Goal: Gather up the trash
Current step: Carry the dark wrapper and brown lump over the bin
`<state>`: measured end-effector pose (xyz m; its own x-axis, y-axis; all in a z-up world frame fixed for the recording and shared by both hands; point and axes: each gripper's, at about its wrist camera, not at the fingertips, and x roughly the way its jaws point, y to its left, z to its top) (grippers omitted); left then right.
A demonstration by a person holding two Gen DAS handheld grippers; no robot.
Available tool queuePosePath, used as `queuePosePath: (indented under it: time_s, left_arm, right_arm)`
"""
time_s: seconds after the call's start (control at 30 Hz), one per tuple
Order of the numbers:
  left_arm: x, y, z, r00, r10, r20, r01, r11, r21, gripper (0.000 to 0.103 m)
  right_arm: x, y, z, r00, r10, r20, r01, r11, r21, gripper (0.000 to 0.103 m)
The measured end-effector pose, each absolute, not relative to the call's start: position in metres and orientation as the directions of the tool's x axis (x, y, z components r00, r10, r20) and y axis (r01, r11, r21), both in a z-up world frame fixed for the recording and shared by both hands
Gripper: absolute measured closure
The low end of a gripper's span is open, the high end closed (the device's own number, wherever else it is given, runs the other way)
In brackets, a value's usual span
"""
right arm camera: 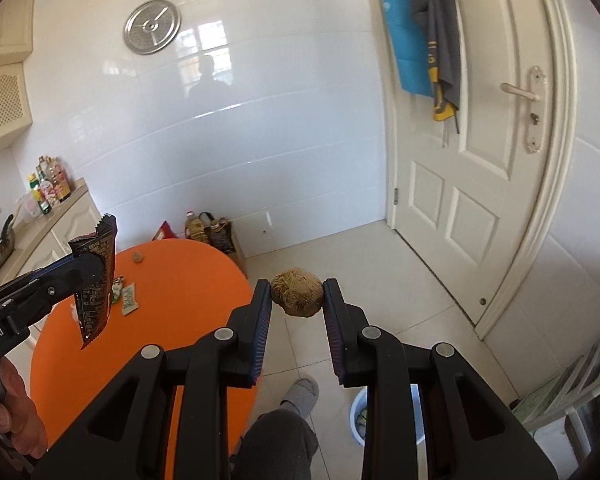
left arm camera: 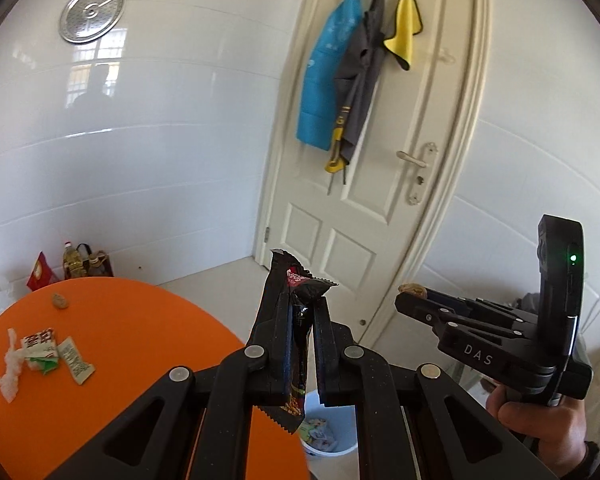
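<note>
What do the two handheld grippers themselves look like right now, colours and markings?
Both are matte black linkage frames with silver pivot pins. The right gripper has blue ribbed pads, "DAS" lettering and a green light. The left gripper carries partial white lettering ending "obot.AI". Bare hands hold both.

Open air between orange worktop (right arm camera: 172,280) and door (right arm camera: 480,184), floor tiles (right arm camera: 360,256) bare there. Below, white bin (left arm camera: 332,432) flanked by worktop edge, slippered foot (right arm camera: 302,396) and wire rack (right arm camera: 572,392). Scraps (left arm camera: 56,354) scattered across the worktop's far side.
</note>
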<state>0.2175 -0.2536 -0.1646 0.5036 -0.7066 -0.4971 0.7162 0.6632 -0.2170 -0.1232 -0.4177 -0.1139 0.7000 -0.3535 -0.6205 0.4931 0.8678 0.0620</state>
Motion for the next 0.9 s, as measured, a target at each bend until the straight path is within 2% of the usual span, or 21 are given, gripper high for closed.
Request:
queuePosePath:
  time_s: [0.23,0.43,0.73,0.9]
  left_arm:
    - [0.221,-0.321,-0.177,0.360,-0.759,-0.542,0.799,0.551,-0.241,0.098]
    - [0.241,-0.367,-0.212,0.228,-0.749,-0.622,0.822,0.491,-0.289,0.098]
    - [0.290,-0.437,-0.286,0.023,-0.627,-0.779,0.791,0.488,-0.369,0.098]
    - [0.309,-0.460,-0.320,-0.046,-0.553,-0.832,0.779,0.501,-0.376,0.097]
  right_arm:
    - [-0.179,-0.474,-0.128,0.617,-0.441,-0.652,0.624,0.779,0.064,0.077]
    - [-0.202,-0.523,-0.170,0.539,-0.446,-0.714,0.700,0.709,0.085,0.077]
    - [-0.204,-0.586,-0.257,0.438,-0.350,-0.828,0.757,0.640,0.130,0.077]
    - [-0.203,-0.604,-0.292,0.405,-0.299,-0.864,0.775,0.614,0.151,0.076]
